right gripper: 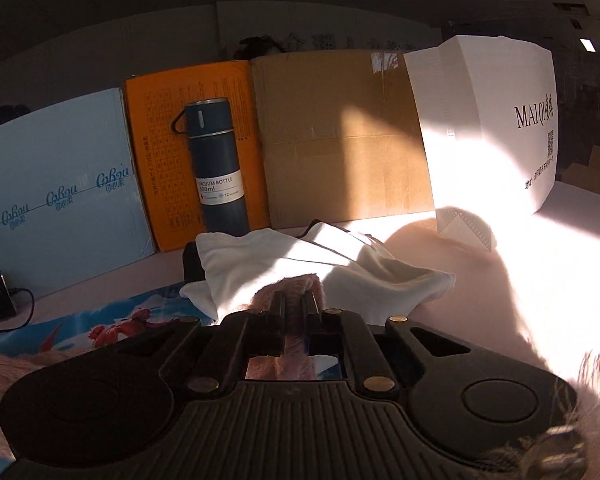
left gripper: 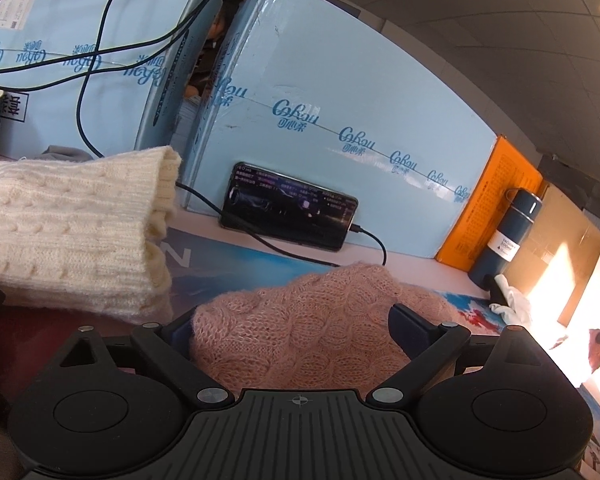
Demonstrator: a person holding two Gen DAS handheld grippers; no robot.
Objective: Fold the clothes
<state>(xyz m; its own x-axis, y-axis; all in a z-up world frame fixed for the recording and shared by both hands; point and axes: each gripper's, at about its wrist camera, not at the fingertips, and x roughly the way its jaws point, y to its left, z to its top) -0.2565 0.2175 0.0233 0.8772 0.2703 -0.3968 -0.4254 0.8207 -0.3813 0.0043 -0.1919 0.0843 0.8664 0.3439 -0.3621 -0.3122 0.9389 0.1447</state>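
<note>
Pink knit (left gripper: 296,320) bulges up between the wide-spread jaws of the left tool (left gripper: 292,328), filling the gap; whether the pads touch it I cannot tell. A fold of the same knit is pinched in the right tool (right gripper: 294,300), whose jaws are closed tight on it. Just past that tool lies a white cloth (right gripper: 300,264) on the desk (right gripper: 480,280). Left of the pink knit a cream sweater (left gripper: 68,236) rests folded. Farther back, a phone (left gripper: 288,206) leans on a blue box (left gripper: 340,120), and a bottle (right gripper: 216,168) stands before an orange box (right gripper: 156,160).
</note>
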